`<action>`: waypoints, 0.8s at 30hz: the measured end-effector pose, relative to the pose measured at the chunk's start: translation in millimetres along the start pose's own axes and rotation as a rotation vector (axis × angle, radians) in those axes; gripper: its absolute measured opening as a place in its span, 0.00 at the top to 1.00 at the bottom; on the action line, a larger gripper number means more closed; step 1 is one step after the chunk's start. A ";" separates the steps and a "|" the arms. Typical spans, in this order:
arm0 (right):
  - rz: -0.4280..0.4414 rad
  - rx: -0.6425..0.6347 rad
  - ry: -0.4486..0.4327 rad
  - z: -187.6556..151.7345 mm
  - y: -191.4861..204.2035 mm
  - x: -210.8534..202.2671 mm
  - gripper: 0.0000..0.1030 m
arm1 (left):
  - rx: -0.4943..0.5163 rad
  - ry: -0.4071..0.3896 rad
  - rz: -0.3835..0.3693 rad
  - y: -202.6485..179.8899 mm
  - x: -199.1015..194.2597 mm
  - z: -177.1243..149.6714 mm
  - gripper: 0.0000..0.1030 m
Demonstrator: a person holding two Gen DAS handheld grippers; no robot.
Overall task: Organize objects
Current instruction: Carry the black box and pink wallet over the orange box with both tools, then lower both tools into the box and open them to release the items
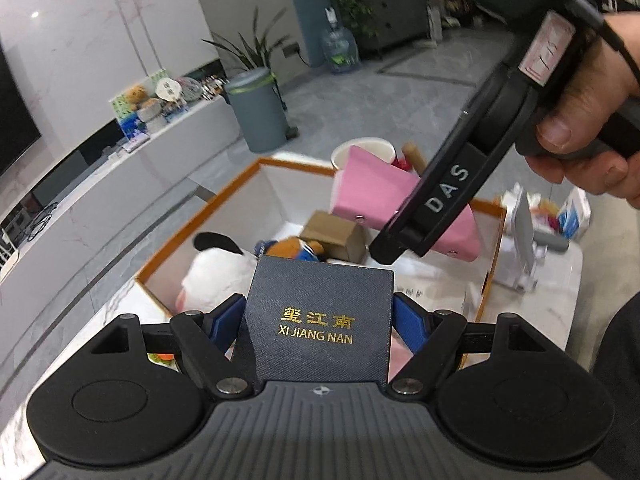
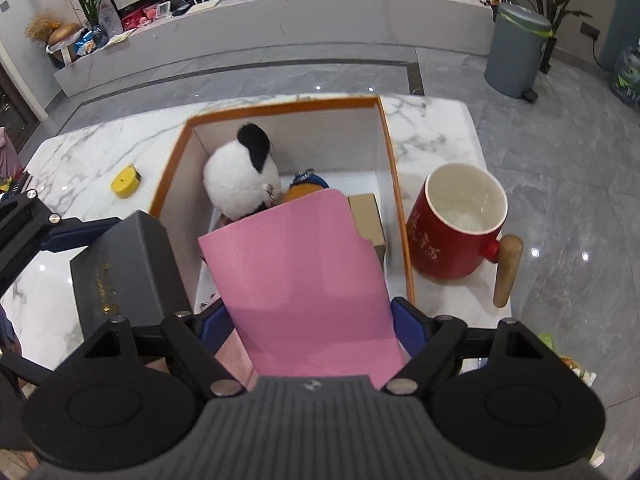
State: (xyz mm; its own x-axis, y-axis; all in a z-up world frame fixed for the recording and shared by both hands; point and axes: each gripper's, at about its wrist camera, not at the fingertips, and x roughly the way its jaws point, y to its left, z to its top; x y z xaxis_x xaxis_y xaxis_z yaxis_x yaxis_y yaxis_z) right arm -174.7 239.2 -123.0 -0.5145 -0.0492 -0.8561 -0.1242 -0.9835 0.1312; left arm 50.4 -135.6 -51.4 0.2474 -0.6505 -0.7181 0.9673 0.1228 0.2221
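Left claw (image 1: 318, 320): pinching the dark gift box (image 1: 320, 320), poised over the orange-rimmed box (image 1: 224, 192).
Right claw (image 2: 316, 320): clamped on the pink case (image 2: 304, 272), above the same box.
Below: plush toy (image 2: 240, 184), cardboard carton (image 2: 366, 220).
Risk: claws crowd together; a collision could knock the case onto the red mug (image 2: 452, 236).

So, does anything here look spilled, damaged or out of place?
Nothing stands out. The red mug stands upright and looks empty beside the orange-rimmed box; the yellow tape measure lies alone on the marble table.
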 end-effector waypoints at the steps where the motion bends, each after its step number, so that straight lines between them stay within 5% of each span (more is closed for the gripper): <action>1: 0.001 0.002 0.006 -0.2 -0.4 4.4 0.20 | 0.012 0.010 -0.002 -2.4 3.5 -0.7 0.12; 24: -0.151 -0.190 0.091 -16.5 22.1 55.5 0.19 | 0.025 0.100 -0.039 -20.0 38.3 -12.3 0.13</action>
State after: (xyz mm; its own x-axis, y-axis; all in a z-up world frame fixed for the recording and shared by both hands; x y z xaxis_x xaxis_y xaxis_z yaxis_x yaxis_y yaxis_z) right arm -192.0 211.9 -175.9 -0.4230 0.0941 -0.9013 -0.0283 -0.9955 -0.0906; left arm 41.2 -153.7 -91.5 0.2152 -0.5759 -0.7886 0.9749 0.0793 0.2082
